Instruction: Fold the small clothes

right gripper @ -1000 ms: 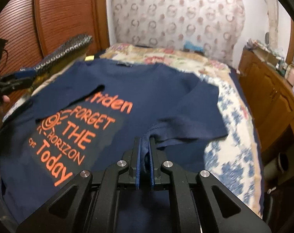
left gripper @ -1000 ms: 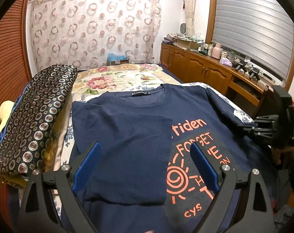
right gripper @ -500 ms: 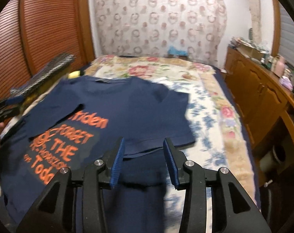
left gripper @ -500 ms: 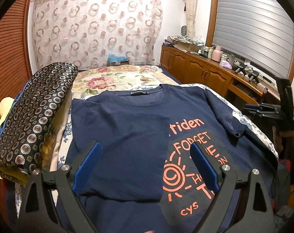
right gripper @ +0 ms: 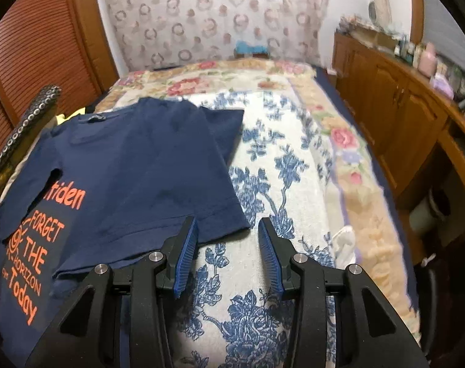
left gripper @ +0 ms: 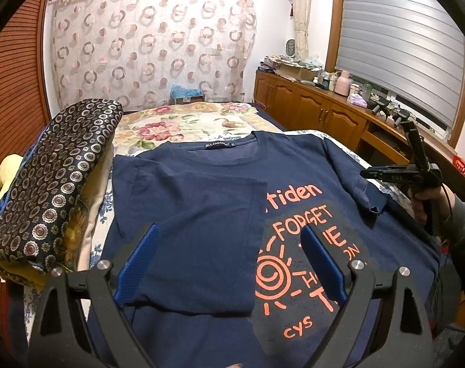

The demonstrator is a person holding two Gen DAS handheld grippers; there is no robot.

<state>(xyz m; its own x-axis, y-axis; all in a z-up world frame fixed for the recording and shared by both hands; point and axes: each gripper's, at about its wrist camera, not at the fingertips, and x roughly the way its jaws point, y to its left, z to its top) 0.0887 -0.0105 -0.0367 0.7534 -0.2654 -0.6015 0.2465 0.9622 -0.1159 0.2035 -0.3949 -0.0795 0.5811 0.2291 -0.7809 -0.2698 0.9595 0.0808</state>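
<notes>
- We are working on a navy T-shirt (left gripper: 201,202) with orange print, which is lying flat on the bed (right gripper: 293,165), collar toward the far end; one side is already lying folded across the front, covering part of the lettering; the opposite sleeve (left gripper: 355,181) is lying folded in over the body.
- We are holding the left gripper (left gripper: 229,260) over the shirt's lower half with its jaws standing wide apart and nothing between the blue pads; it is hovering above the fabric, not gripping it.
- We are holding the right gripper (right gripper: 227,254) above the flowered bedspread just beside the shirt's edge; its jaws are standing parted and empty, the folded sleeve lying just ahead of the left pad.
- In our judgement the side folds are in hand, with the sleeve fold laid down and that side of the body not yet brought over.
- The next move is likely calling for us to take the shirt's near edge on that side and carry it across the print; both grippers are needing a clean pinch of the cloth alone, not the bedspread beneath.
</notes>
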